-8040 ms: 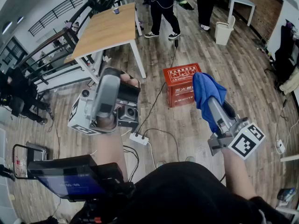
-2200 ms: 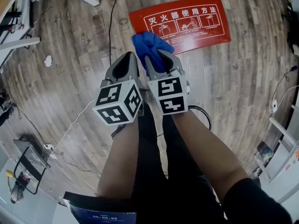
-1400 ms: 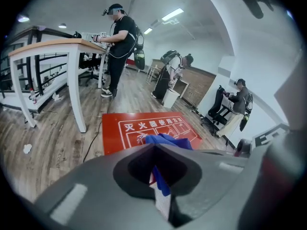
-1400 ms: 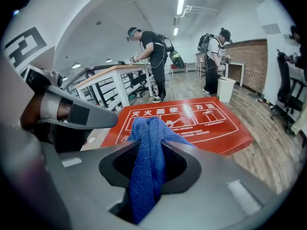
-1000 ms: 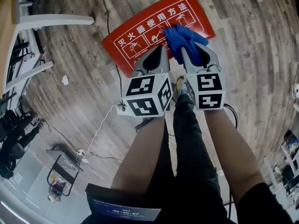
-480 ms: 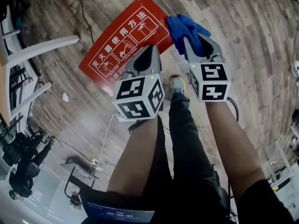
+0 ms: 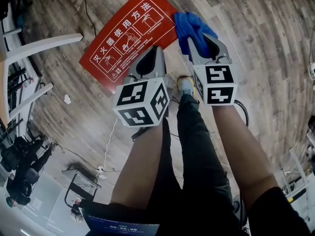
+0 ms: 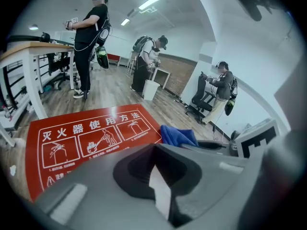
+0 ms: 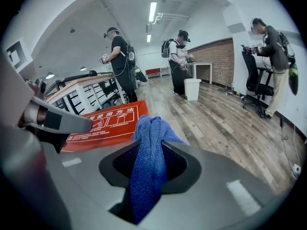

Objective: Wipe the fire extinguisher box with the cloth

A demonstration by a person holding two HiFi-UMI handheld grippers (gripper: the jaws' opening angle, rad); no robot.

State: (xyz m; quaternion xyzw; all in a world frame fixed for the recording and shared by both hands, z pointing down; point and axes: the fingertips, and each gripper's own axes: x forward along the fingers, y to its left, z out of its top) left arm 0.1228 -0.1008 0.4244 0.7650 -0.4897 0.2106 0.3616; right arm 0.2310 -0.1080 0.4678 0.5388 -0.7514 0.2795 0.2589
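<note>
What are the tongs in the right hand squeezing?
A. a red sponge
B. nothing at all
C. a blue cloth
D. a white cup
C: in the right gripper view, the right tongs are shut on a blue cloth, which bunches up past their tips.

Head view steeply overhead; gripper views low, sharing red box [image 7: 120, 38]
</note>
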